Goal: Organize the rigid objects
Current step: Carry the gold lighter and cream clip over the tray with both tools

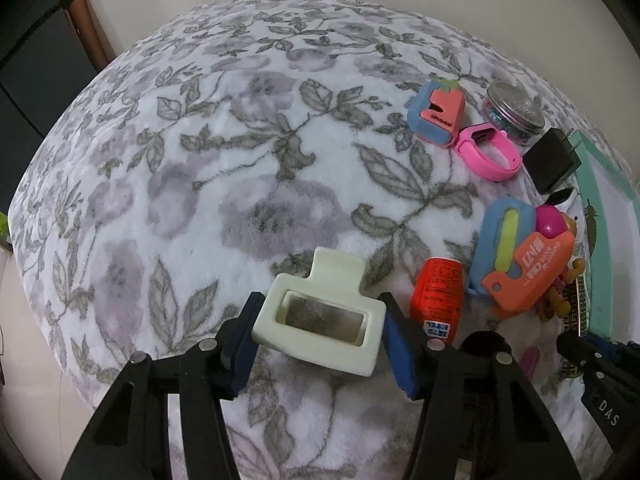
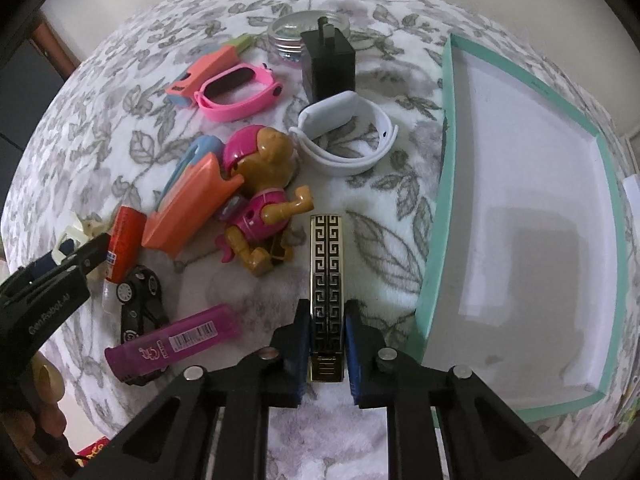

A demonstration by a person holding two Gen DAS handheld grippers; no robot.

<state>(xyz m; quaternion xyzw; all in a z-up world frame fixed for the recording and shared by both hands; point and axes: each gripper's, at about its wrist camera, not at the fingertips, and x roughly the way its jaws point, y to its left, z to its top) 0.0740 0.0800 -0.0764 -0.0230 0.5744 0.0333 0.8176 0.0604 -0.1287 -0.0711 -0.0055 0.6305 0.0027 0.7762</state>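
Observation:
A cream hair claw clip [image 1: 320,320] lies on the floral blanket [image 1: 240,160]. My left gripper [image 1: 320,312] has its blue pads against both ends of the clip, shut on it. In the right wrist view my right gripper [image 2: 327,316] is shut on the near end of a black-and-gold patterned bar [image 2: 326,264], which lies flat pointing away from me. The left gripper [image 2: 76,260] also shows at that view's left edge, beside a red tube [image 2: 124,240]. A teal-rimmed white tray [image 2: 448,152] lies just right of the bar.
Scattered on the blanket are a pink wristband [image 2: 240,92], a white wristband [image 2: 344,140], a black charger [image 2: 328,64], a glitter jar [image 1: 514,114], a toy pup [image 2: 260,200], orange-and-blue plastic tools [image 2: 188,208], a black toy car [image 2: 140,300] and a purple stick [image 2: 176,340].

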